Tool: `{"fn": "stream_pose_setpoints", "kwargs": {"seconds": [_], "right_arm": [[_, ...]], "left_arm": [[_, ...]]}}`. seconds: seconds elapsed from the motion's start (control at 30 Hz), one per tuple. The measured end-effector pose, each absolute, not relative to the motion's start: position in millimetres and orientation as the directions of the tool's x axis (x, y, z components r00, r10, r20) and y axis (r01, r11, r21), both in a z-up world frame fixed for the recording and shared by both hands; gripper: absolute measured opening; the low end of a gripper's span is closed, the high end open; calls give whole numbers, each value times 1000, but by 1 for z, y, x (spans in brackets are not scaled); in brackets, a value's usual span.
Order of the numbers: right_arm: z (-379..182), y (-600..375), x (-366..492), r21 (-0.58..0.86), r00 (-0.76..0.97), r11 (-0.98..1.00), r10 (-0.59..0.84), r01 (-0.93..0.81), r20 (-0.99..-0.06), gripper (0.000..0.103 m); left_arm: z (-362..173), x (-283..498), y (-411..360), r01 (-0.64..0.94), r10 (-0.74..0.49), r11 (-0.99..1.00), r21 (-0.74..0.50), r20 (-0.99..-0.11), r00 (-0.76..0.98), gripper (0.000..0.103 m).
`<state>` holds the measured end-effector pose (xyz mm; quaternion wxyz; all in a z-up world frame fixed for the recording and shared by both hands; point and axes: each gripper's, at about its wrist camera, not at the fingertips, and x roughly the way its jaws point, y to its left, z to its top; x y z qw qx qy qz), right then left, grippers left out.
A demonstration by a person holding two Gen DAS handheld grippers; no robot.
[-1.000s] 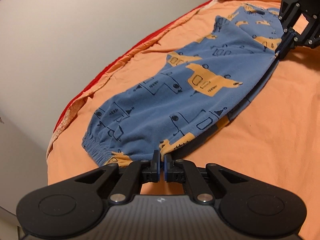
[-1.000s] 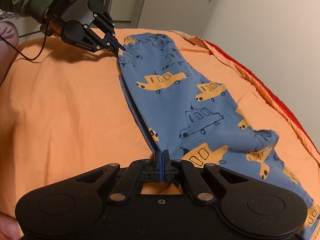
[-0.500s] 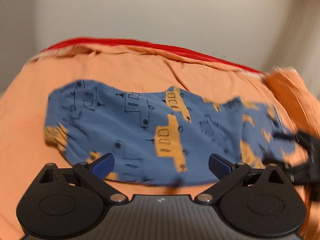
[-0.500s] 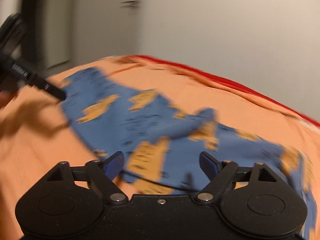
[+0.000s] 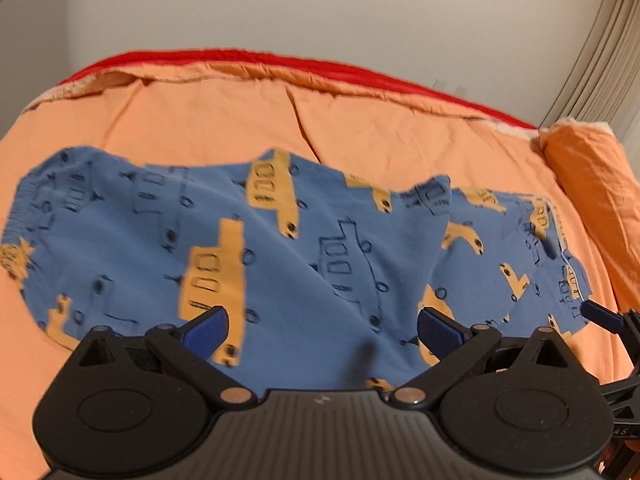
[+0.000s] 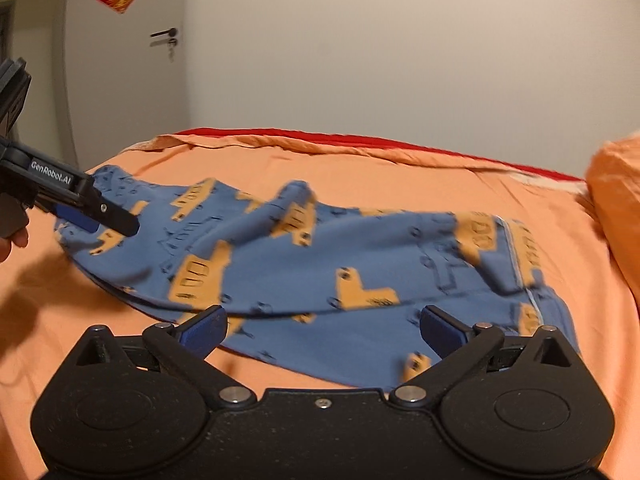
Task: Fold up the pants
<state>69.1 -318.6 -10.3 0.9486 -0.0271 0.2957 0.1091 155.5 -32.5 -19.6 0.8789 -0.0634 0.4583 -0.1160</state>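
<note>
Blue pants (image 5: pixel 320 248) printed with yellow vehicles lie lengthwise across the orange bed sheet (image 5: pixel 400 132), one leg folded over the other, cuffs at the left and waistband at the right. My left gripper (image 5: pixel 324 328) hovers over their near edge, open, with nothing between its blue pads. In the right wrist view the pants (image 6: pixel 360 256) lie the same way. My right gripper (image 6: pixel 322 328) hangs above their near edge, jaws opening and holding nothing. The left gripper (image 6: pixel 108 220) shows at the left over the cuff end.
An orange pillow (image 5: pixel 592 184) lies at the right end of the bed. A red blanket edge (image 5: pixel 240 58) runs along the far side against the white wall. A door (image 6: pixel 120 60) stands at the far left. A person's hand (image 6: pixel 12 240) holds the left gripper.
Both grippers let go of the pants' edge, opened wide, and rolled and drew back toward the near side. The pants now lie flat on the sheet.
</note>
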Motion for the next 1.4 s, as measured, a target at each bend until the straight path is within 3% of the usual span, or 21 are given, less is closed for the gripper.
{"fn": "stream_pose_setpoints", "kwargs": {"seconds": [0.27, 0.6, 0.67, 0.83, 0.93, 1.17, 1.3, 1.4], "right_arm": [[-12, -365, 62, 97, 819, 990, 140, -103, -557, 102], [-16, -409, 79, 218, 804, 972, 195, -83, -562, 102], [-18, -418, 93, 229, 797, 970, 200, -79, -570, 99], [-26, -445, 126, 299, 787, 954, 191, -9, -586, 78], [-32, -462, 142, 349, 780, 935, 172, 64, -602, 63], [-44, -487, 162, 513, 789, 847, 217, 141, -576, 54], [-47, -498, 165, 573, 798, 795, 209, 198, -565, 30], [-48, -507, 165, 608, 809, 762, 205, 221, -551, 13]], "left_arm": [[-18, 161, -75, 203, -262, 963, -177, -793, 551, 103], [-24, 128, -119, 498, -357, 867, -8, -709, 609, 103], [-26, 124, -135, 543, -354, 838, 58, -699, 622, 103], [-36, 117, -171, 620, -331, 741, 258, -664, 671, 102], [-43, 110, -186, 656, -322, 673, 343, -662, 677, 89], [-54, 110, -191, 706, -330, 631, 322, -713, 619, 53], [-54, 112, -189, 716, -335, 629, 303, -725, 602, 20], [-53, 112, -190, 721, -342, 626, 298, -726, 597, 6]]}}
